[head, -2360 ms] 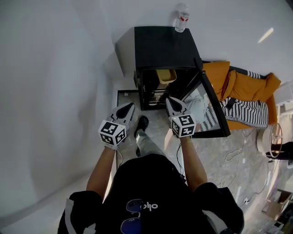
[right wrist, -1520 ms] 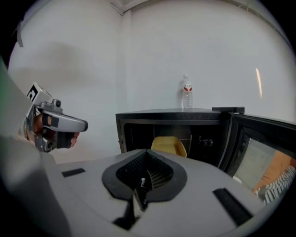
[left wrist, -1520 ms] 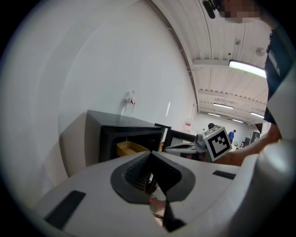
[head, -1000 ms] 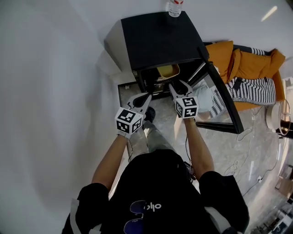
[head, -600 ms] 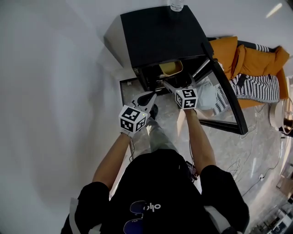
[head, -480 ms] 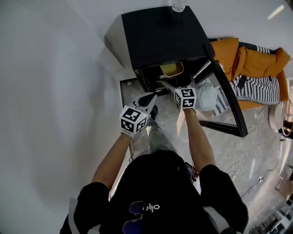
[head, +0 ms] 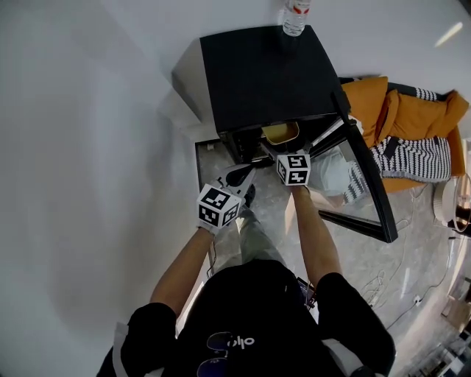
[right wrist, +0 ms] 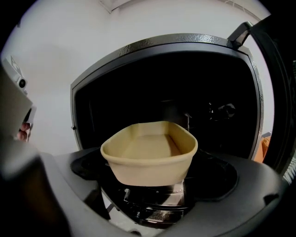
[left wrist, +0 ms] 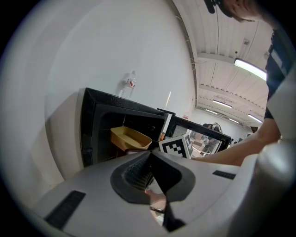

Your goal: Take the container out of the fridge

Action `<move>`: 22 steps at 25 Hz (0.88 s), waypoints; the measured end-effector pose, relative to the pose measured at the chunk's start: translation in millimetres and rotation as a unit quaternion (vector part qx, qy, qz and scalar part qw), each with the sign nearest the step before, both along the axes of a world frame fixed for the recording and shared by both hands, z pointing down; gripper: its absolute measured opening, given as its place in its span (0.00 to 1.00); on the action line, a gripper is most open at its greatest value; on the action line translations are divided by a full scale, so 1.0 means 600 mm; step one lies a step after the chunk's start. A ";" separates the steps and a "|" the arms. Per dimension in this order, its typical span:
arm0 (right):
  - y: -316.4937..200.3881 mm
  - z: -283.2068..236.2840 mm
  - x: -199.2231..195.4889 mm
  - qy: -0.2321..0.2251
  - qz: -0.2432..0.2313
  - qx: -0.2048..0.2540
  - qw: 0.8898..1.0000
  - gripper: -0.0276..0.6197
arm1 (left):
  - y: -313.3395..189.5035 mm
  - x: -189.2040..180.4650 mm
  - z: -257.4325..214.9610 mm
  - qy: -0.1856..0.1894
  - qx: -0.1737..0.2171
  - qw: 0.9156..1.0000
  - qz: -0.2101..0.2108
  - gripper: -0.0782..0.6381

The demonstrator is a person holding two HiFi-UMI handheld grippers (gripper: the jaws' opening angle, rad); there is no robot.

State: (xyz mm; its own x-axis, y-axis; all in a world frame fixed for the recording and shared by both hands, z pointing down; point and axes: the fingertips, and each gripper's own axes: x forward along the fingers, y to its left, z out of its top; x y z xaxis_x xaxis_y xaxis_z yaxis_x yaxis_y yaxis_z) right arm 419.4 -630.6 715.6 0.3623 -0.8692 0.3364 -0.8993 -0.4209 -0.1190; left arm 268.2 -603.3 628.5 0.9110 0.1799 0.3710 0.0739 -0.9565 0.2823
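Observation:
A yellow, empty container point(head: 280, 132) sits on a shelf inside the small black fridge point(head: 265, 74), whose door point(head: 368, 191) hangs open to the right. My right gripper point(head: 282, 148) is at the fridge mouth. In the right gripper view its jaws stand wide open on either side of the container's point(right wrist: 148, 152) near end, and the pads do not touch it. My left gripper point(head: 246, 174) hangs shut and empty, lower left of the opening. The left gripper view shows the container point(left wrist: 129, 139) ahead of it.
A plastic water bottle point(head: 294, 16) stands on top of the fridge. An orange sofa point(head: 401, 118) with a striped cloth point(head: 412, 158) lies beyond the open door. A white wall runs along the left. Cables trail on the floor at right.
My right gripper has moved forward to the fridge opening and its jaws have spread wide around the container's front. The left gripper stays shut and has shifted only slightly.

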 end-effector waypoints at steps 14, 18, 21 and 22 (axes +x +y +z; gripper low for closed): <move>-0.007 -0.004 0.009 0.016 -0.004 -0.016 1.000 0.87 | -0.014 0.026 0.013 -0.006 0.001 1.000 -0.002 0.11; 0.002 -0.005 0.005 0.009 -0.006 -0.013 1.000 0.86 | -0.011 0.024 0.011 -0.007 0.002 1.000 -0.003 0.11; 0.011 -0.009 0.004 0.007 -0.007 -0.013 1.000 0.86 | -0.008 0.022 0.007 -0.005 0.004 1.000 -0.004 0.11; 0.015 -0.010 0.003 0.007 -0.007 -0.013 1.000 0.86 | -0.008 0.022 0.006 -0.005 0.005 1.000 -0.005 0.11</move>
